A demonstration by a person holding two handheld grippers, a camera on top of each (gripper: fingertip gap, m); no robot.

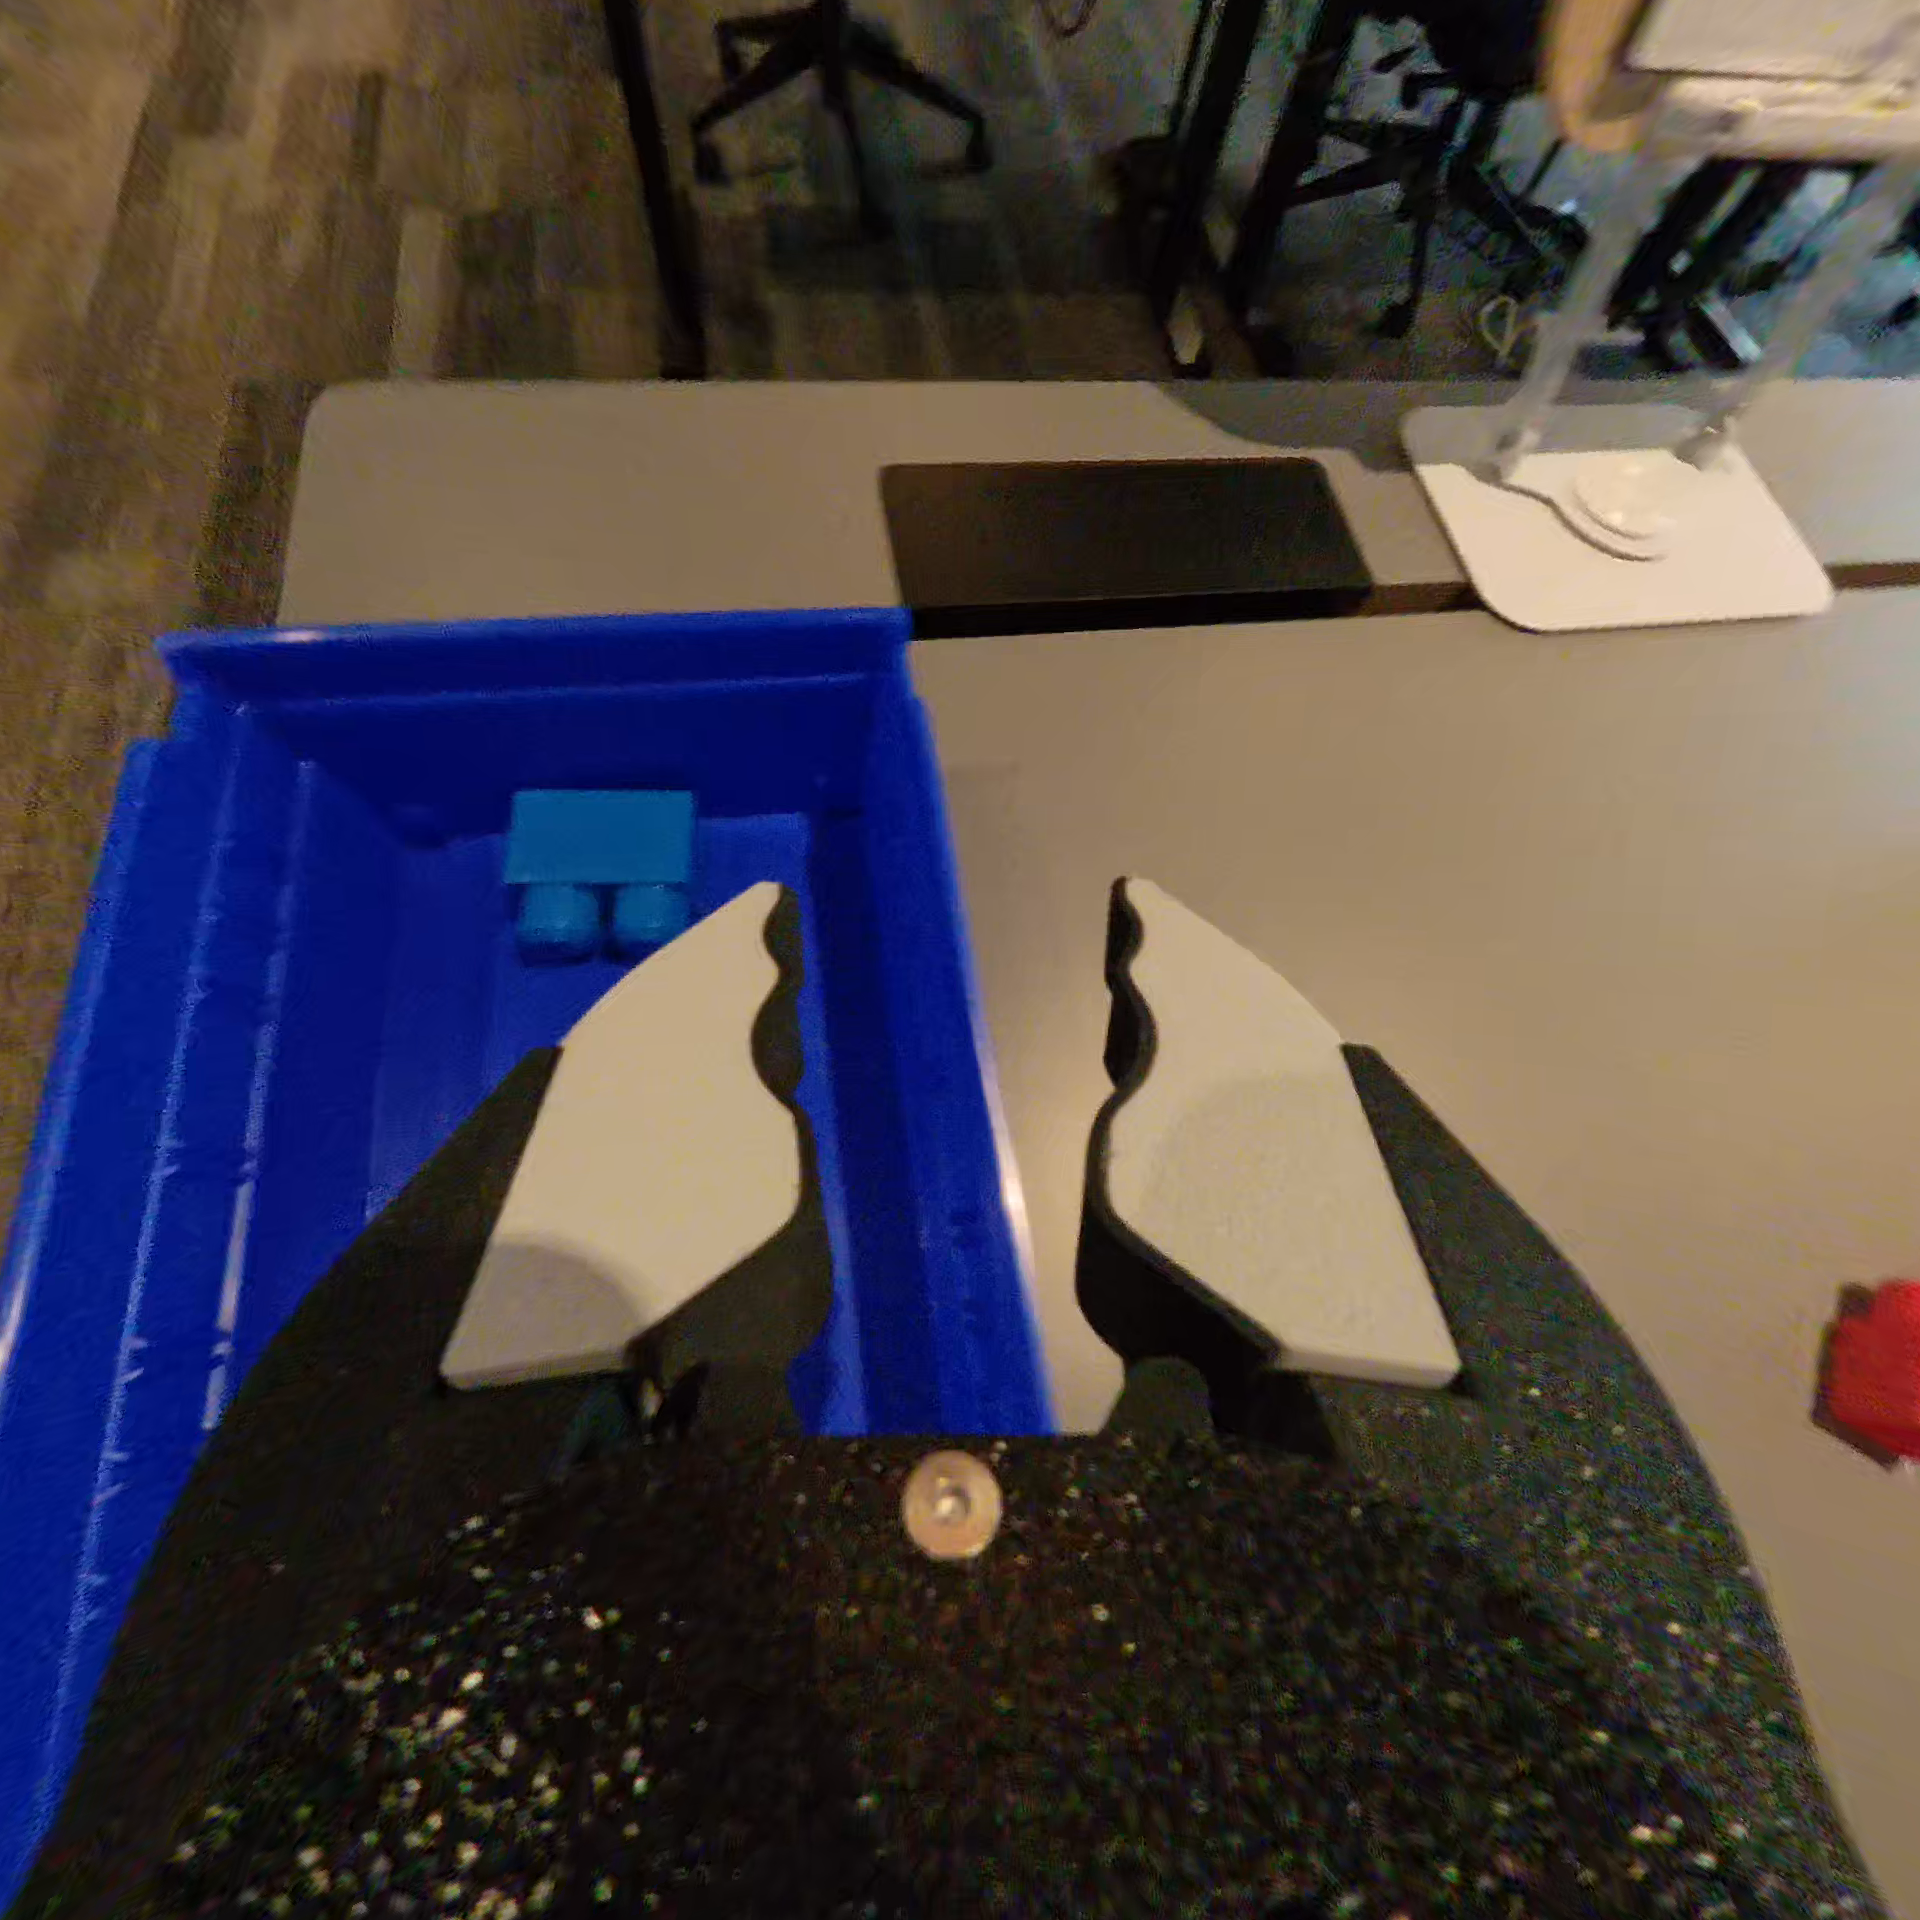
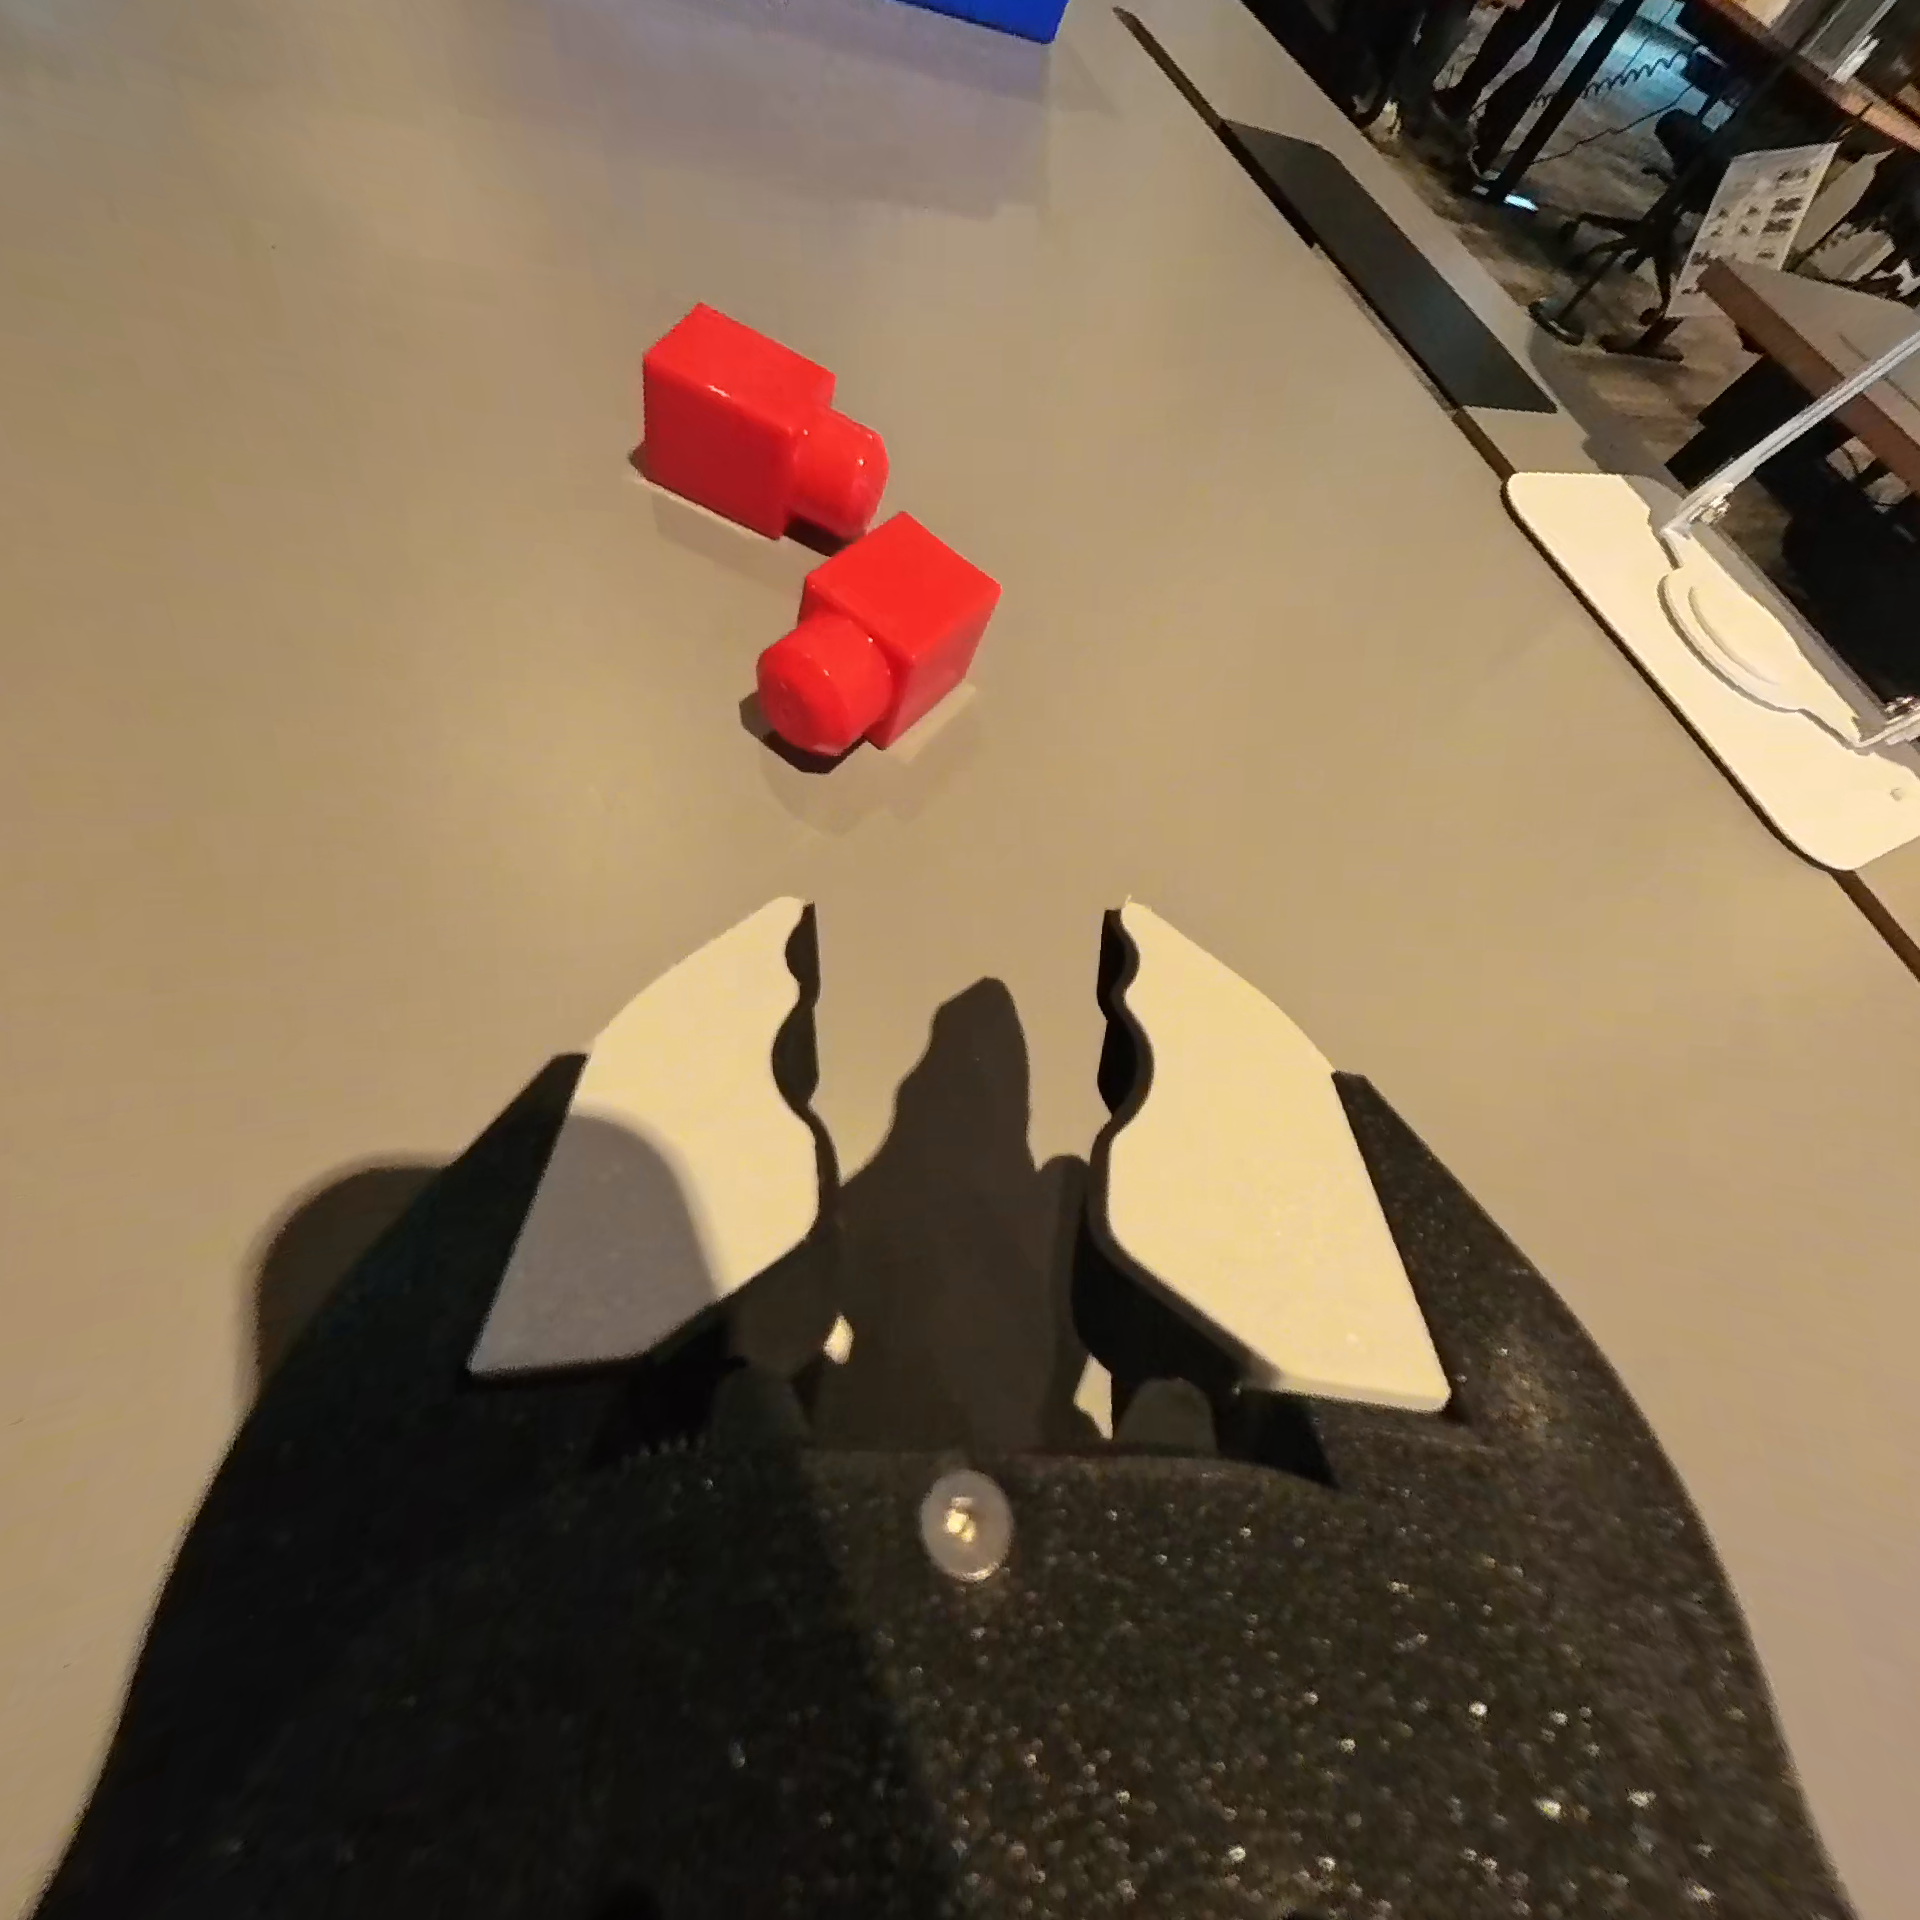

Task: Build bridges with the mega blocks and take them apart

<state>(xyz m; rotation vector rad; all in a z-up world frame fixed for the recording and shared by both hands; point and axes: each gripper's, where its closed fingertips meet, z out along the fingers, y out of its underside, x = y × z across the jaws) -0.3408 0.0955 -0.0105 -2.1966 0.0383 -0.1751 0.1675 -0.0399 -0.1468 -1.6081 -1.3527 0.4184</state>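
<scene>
In the left wrist view, my left gripper [image 1: 951,894] is open and empty, held above the right wall of a blue bin [image 1: 914,1039]. A blue two-stud block [image 1: 601,852] lies on its side at the far end inside the bin. A red block [image 1: 1878,1371] shows at the right edge on the grey table. In the right wrist view, my right gripper [image 2: 961,914] is open and empty, low over the table. Two red single-stud blocks lie on their sides ahead of it: the nearer [image 2: 914,623], the farther [image 2: 738,416], almost touching.
The grey table [image 2: 312,520] carries a black flat pad [image 1: 1122,530] at its far edge and a white stand base [image 1: 1600,530] with a clear arm at the right. The bin's corner [image 2: 997,16] shows far off. Chair legs and floor lie beyond. Left tips to right tips: about 55 centimeters.
</scene>
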